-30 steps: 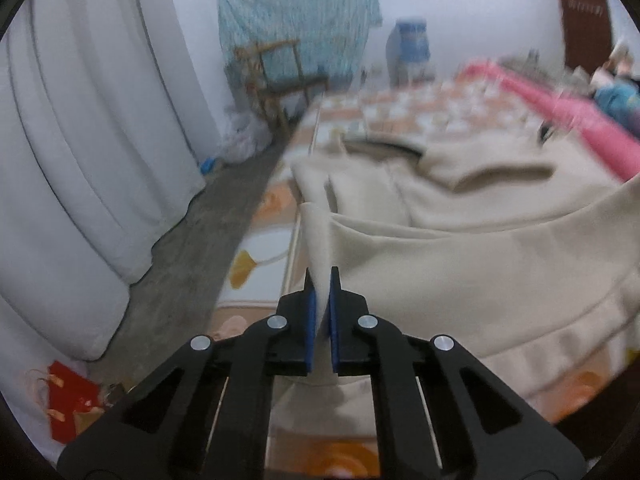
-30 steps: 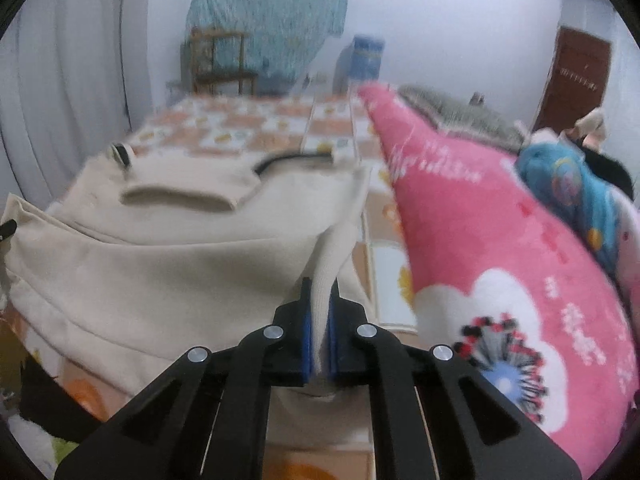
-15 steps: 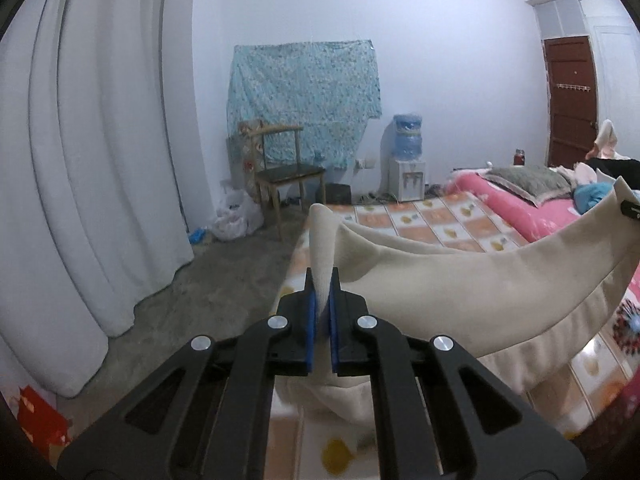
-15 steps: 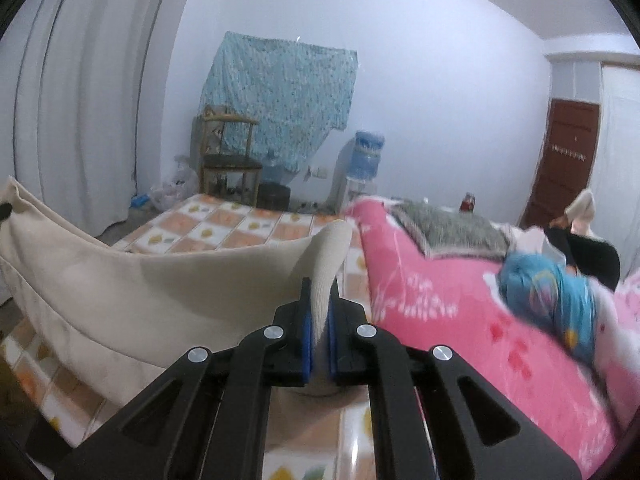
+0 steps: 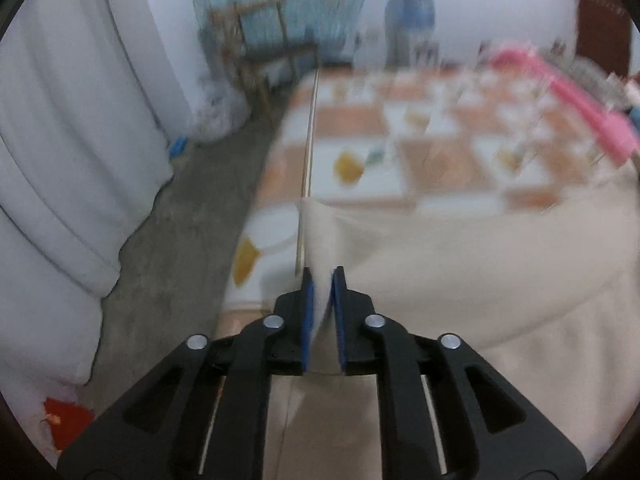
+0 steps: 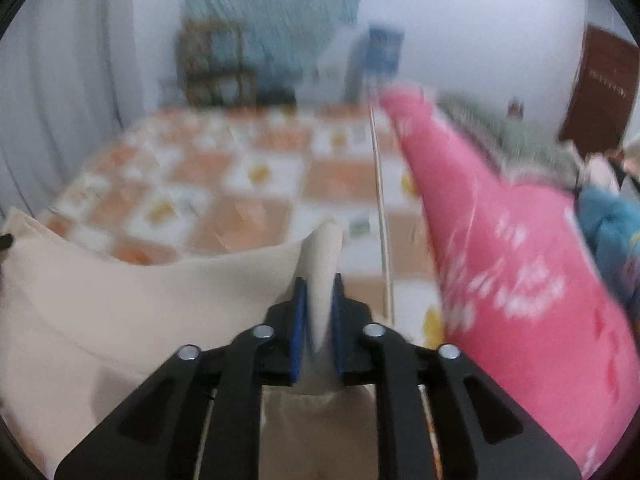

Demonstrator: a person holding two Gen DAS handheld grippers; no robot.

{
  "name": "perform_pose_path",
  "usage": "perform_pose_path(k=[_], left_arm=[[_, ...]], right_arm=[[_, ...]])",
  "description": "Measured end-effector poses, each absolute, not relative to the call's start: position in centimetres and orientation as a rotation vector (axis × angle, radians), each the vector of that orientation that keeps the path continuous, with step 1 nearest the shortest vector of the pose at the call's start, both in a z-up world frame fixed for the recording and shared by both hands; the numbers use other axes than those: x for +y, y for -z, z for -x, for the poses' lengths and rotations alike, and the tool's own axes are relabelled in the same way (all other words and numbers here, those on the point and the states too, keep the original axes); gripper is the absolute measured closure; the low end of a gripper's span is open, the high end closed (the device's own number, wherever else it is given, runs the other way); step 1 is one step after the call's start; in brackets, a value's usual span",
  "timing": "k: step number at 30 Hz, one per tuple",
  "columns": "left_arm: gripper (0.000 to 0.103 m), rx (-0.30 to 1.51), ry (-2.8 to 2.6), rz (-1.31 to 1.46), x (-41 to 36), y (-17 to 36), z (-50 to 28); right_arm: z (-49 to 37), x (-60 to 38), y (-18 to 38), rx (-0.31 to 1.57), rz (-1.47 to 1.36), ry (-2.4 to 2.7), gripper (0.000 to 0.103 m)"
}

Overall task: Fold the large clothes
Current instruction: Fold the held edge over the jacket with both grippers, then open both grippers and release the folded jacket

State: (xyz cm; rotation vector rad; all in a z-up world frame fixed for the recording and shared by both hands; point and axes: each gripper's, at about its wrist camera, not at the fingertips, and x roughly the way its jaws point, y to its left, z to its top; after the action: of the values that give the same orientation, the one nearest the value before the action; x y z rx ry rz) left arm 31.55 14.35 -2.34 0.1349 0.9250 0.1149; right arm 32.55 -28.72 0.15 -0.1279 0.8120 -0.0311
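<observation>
I see my left tool (image 5: 322, 280) and right tool (image 6: 320, 286) each clamped on a corner of the soft beige garment (image 5: 480, 264), stretched between them above the checkered bed (image 5: 436, 160).

One cream garment (image 5: 480, 264), two tools (image 5: 322, 280), one chair (image 5: 264, 40).

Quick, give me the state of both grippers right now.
Left gripper: closed, pinching a corner of the beige garment.
Right gripper: closed, pinching the beige garment's other corner.
</observation>
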Motion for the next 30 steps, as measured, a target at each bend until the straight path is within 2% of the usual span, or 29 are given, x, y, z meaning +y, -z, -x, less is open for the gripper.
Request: perform_pose_path(k=[2,4,9,12,13,15,18,23,28,30], left_arm=[[0.068,0.934,-0.127,-0.116,15.1,3.3,-31.7],[0.057,0.901,-0.151,-0.095,15.8,2.7,-31.1],[0.038,0.814,-0.137,0.025,17.3,-0.7,-27.4],[0.026,0.756,-0.113,0.071,16.5,-2.8,-24.2],[0.019,0.744,-0.098,0.079,16.2,-3.3,-22.8],[0.017,0.729,-0.074,0.087,15.4,-4.1,-20.5],[0.009,0.714,-0.037,0.092,13.5,-4.7,-16.4],[0.008,0.741,-0.006,0.095,9.5,-4.1,-11.4],[0.008,0.781,-0.03,0.13,6.3,-2.6,-8.6],[0.008,0.808,-0.024,0.121,5.1,-2.1,-8.2]], right_arm=[[-33.3,-30.0,2.1,0.872,0.07,0.025,0.071],[-32.8,-31.5,1.6,0.853,-0.011,0.022,0.067],[-29.1,-33.6,-1.7,0.77,-0.069,0.065,0.06],[-24.9,-34.5,-3.8,0.731,-0.142,0.039,0.052],[-23.0,-34.4,-4.5,0.72,-0.162,0.022,0.049],[-19.5,-33.7,-5.2,0.714,-0.173,0.001,0.045],[-15.3,-32.6,-5.3,0.709,-0.204,-0.044,0.033],[-8.4,-28.5,-2.9,0.764,-0.197,-0.078,0.024],[-4.3,-24.2,-0.5,0.829,-0.143,-0.092,0.021],[-3.2,-23.0,-0.8,0.809,-0.119,-0.081,0.015]])
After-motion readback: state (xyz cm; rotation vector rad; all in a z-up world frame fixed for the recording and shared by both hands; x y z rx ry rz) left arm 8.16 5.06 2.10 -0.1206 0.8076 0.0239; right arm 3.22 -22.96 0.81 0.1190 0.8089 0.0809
